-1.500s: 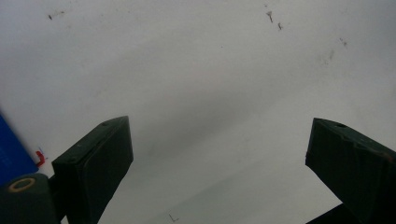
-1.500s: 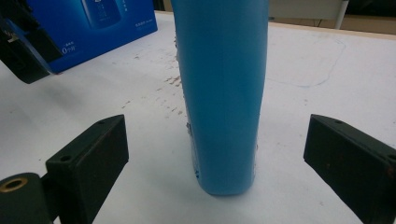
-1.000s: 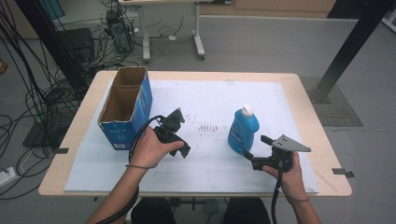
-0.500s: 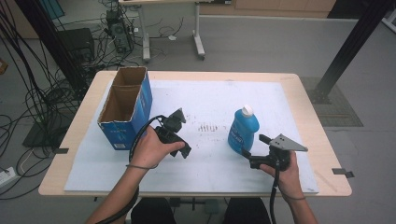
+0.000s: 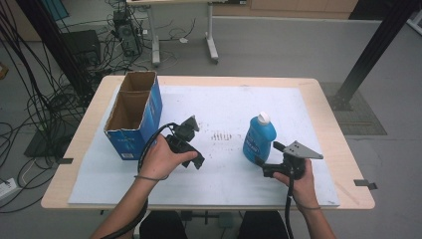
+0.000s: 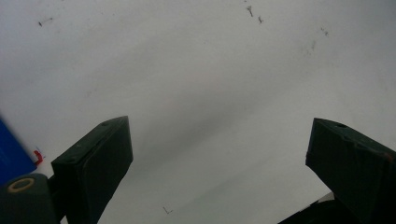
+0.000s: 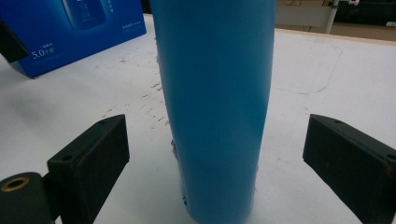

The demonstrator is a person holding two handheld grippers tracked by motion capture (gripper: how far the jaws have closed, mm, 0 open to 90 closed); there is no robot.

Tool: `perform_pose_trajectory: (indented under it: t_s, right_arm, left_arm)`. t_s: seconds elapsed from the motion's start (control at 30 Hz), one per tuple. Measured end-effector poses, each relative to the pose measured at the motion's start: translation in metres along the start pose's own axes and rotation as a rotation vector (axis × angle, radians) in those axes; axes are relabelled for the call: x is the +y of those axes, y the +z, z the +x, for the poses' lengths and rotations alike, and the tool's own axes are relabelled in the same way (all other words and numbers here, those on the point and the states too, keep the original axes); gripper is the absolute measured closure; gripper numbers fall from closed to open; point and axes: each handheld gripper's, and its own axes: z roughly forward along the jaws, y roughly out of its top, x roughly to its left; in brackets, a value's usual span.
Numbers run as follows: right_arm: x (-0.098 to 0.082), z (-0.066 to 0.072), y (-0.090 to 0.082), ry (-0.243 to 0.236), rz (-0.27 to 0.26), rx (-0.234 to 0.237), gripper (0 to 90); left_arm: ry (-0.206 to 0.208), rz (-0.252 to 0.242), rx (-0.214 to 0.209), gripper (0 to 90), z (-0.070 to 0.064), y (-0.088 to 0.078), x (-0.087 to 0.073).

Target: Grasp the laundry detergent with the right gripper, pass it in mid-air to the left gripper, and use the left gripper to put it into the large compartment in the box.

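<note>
From above, the right tool (image 5: 260, 163) closes in on the upright bottle (image 5: 259, 137) on the table (image 5: 328, 124); the left tool (image 5: 196, 160) hangs spread near the box (image 5: 132, 119). Its own view: bare mat. Right view: jaws released, flanking the bottle (image 7: 215, 107), apparently approaching; squeezing comes next.

The blue bottle (image 7: 215, 107), standing between the spread fingers (image 7: 88, 161) of the right gripper (image 7: 215, 170), looks like smooth plastic with a soft, even sheen; its cap (image 5: 263, 117) is white plastic. The fingers themselves are matt black, faintly grainy. Beyond the left finger, the cardboard box (image 7: 70, 32) has a glossy blue printed face, while in the high view its inside (image 5: 127, 110) is raw, dull brown board. Under the left gripper (image 6: 219, 182) the white table cover (image 6: 205, 84) is matt and scuffed with small dark marks. The table edge (image 5: 326, 107) looks like pale wood.
</note>
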Motion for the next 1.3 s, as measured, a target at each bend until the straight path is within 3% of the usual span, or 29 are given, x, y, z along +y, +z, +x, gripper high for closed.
perform_pose_trajectory:
  t_s: [1.3]
  right_arm:
    - [0.007, 0.001, 0.032, -0.006, -0.028, 0.019, 6.8]
  left_arm:
    - [0.019, -0.006, -0.02, 7.6, -0.004, -0.004, -0.001]
